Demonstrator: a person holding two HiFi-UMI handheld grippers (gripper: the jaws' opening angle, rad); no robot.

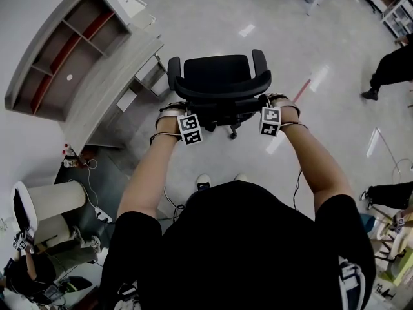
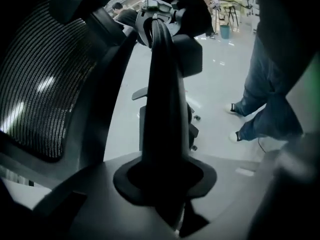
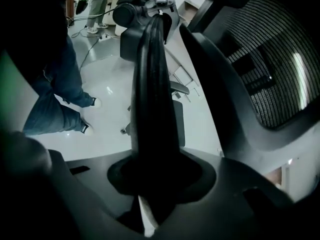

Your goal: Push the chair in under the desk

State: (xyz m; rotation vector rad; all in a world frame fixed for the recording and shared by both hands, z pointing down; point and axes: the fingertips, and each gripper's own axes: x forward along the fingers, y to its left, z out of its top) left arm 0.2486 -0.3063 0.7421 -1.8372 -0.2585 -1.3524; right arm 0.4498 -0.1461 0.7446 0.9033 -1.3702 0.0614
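A black office chair (image 1: 219, 82) is seen from above on a pale glossy floor (image 1: 213, 18), just right of a grey wooden desk (image 1: 103, 86) and not yet under it. The seat is pointed toward the far side, away from the person, and the backrest is nearest. The long top edge of the backrest runs left to right.

The left gripper (image 1: 175, 112) is clamped on the left end of that top edge, and the right gripper (image 1: 277, 105) on the right end. In each gripper view the jaws are closed on a dark frame bar (mesh backrest (image 2: 40, 84) alongside). A shelf unit (image 1: 61, 53) is carried on the desk's far left.
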